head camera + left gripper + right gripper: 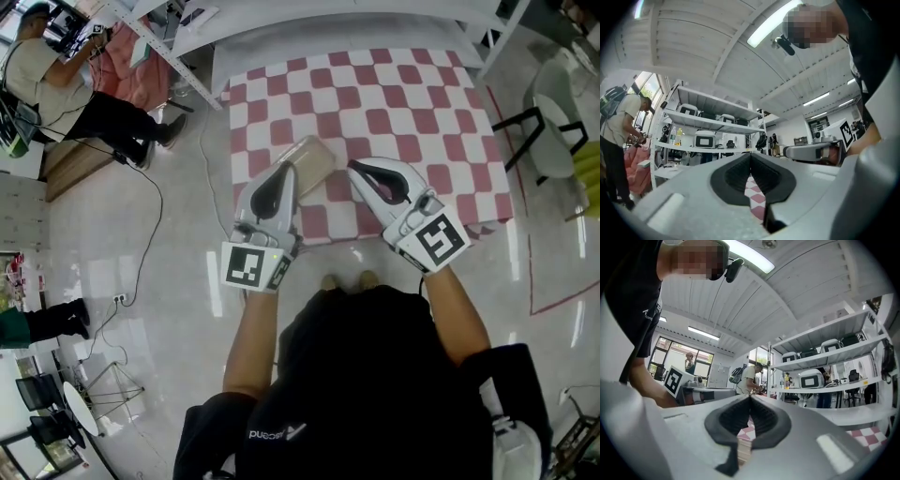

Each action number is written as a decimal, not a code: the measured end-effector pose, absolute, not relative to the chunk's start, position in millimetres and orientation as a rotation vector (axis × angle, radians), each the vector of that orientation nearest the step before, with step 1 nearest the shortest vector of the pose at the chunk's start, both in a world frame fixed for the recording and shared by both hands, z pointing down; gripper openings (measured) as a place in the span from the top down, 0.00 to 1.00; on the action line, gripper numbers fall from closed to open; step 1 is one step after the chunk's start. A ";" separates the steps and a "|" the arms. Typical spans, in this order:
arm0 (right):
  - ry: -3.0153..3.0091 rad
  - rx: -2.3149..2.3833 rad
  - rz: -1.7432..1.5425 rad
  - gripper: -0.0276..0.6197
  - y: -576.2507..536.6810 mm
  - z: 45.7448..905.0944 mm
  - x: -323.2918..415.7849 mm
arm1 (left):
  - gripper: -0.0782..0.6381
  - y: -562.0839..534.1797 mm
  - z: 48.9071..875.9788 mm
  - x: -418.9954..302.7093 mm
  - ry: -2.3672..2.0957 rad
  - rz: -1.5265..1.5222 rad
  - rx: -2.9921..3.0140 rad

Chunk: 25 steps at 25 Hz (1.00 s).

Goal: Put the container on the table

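A tan, box-shaped container [314, 157] lies on the table with the red-and-white checked cloth [403, 103], near its front edge. In the head view my left gripper [286, 169] hangs with its tip over the container's near left corner, apart from it, jaws shut and empty. My right gripper [355, 167] sits just right of the container, also shut with nothing held. In the left gripper view the left gripper [750, 155] shows its pads meeting, with checked cloth [757, 199] below them. In the right gripper view the right gripper [750, 397] is likewise shut.
A person [42, 70] stands at the far left by a pink-covered stand. White shelving [712, 126] with appliances runs behind the table. A chair [553, 127] stands at the right, and a black cable [150, 225] trails over the glossy floor left of the table.
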State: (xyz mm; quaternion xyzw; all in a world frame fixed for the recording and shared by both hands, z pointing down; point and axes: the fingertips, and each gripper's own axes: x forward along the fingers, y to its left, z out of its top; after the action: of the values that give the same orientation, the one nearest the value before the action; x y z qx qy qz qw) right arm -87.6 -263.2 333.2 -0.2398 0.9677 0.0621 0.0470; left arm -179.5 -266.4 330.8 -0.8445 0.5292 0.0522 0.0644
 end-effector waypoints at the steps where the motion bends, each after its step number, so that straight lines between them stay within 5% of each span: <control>1: 2.935 -0.714 0.186 0.95 -258.9 329.3 -89.1 | 0.88 -261.9 326.7 -175.9 1.571 0.173 -2.557; 25: 2.911 -0.760 0.174 0.95 -230.2 328.4 -98.7 | 0.88 -229.4 326.6 -165.9 1.503 0.200 -2.639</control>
State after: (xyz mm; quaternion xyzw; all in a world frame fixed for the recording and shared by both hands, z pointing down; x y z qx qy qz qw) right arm -98.7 -230.2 328.4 -0.2516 0.9640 0.0575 0.0638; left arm -165.9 -229.4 326.6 -0.8661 0.4932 0.0655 0.0489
